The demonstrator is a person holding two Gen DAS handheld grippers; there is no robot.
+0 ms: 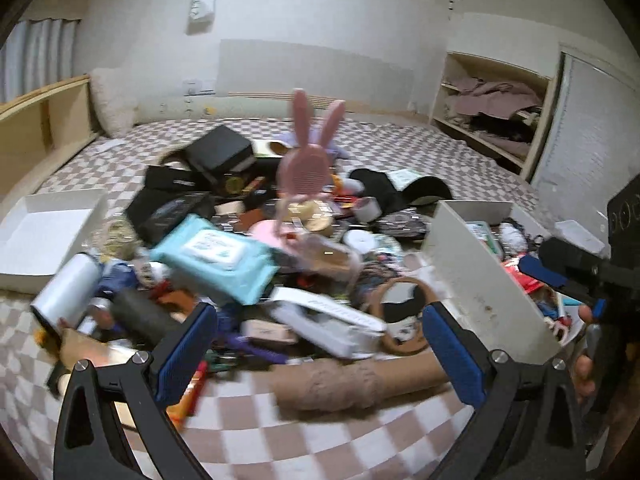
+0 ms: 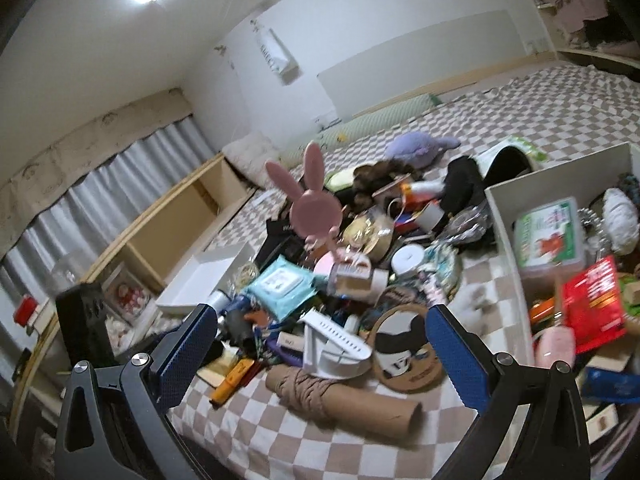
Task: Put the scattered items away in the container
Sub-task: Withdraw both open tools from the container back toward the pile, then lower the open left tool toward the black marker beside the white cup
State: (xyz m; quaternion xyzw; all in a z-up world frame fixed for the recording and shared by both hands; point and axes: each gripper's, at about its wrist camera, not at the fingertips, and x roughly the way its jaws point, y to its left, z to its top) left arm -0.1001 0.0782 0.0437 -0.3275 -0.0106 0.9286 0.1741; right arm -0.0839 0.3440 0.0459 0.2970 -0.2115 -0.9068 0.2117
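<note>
A heap of small items lies on the checked bedcover [image 1: 320,440]. In it are a pink rabbit-eared mirror [image 1: 308,160] [image 2: 312,204], a teal wipes pack [image 1: 216,256] [image 2: 280,284], a twine-wrapped cardboard tube [image 1: 344,384] [image 2: 320,392], a round picture coaster [image 1: 404,320] [image 2: 408,348] and a white boxy item [image 1: 332,320] [image 2: 332,344]. The white container [image 1: 480,280] [image 2: 504,216] stands to the right, partly filled. My left gripper [image 1: 320,344] hovers open over the near edge of the heap. My right gripper [image 2: 322,340] is open too, with nothing held.
A shallow white tray [image 1: 40,232] [image 2: 208,276] lies left of the heap. A white can [image 1: 68,292] rests at the heap's left edge. A red packet [image 2: 596,304] and a green-and-white box [image 2: 552,236] sit in the container. Wooden shelving [image 2: 172,224] lines the bed's left side.
</note>
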